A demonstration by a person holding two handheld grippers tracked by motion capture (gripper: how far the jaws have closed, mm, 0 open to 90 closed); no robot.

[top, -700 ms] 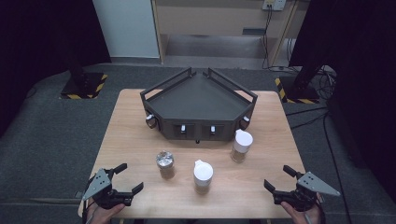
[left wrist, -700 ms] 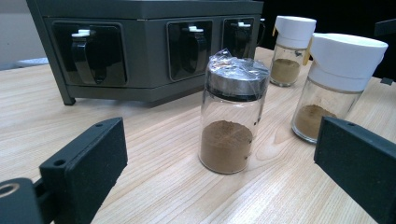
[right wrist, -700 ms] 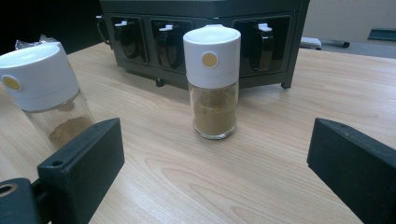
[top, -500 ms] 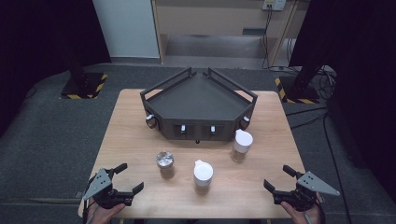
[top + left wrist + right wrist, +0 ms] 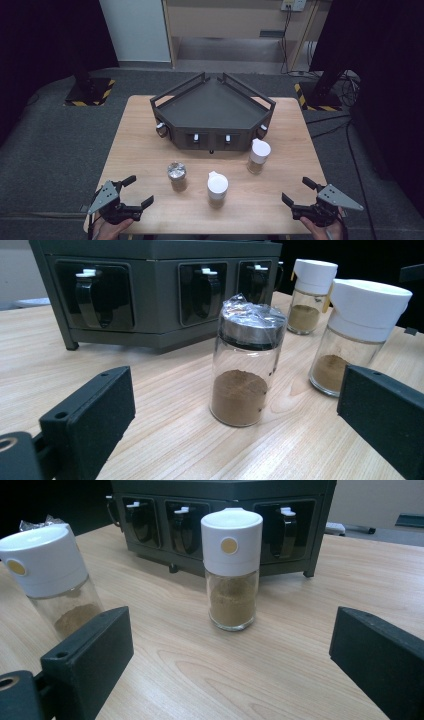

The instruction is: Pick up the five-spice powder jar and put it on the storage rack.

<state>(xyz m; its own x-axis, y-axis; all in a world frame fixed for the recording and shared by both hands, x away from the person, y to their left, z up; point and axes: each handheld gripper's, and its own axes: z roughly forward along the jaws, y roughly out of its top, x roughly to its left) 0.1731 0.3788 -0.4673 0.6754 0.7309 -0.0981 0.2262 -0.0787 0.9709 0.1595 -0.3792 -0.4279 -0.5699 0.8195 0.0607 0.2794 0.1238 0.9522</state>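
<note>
A: Both grippers rest at the near edge of the table (image 5: 135, 130), jaws spread wide and holding nothing. What's the sensible way in?

B: Take 1 jar per hand. The left gripper (image 5: 134, 192) looks straight at the foil-capped jar (image 5: 246, 361), which stands upright just ahead and a little to the right of its centre line. Swing slightly that way, keep the jaws level and low enough to catch the glass body, not the crinkled foil on the lid.

A: And the other hand?

B: The right gripper (image 5: 296, 191) faces the far white-capped jar (image 5: 231, 567), upright, ahead and between its jaws' lines, close to the front of the dark rack (image 5: 212, 102). The near white-capped jar (image 5: 217, 189) stands between the 2 grippers, nearer the table edge, so I'd watch not to brush it.

A: Risk?

B: These 3 jars are tall and narrow, so I'd judge they tip easily. Approach slowly and close on the middle of the glass.
</note>
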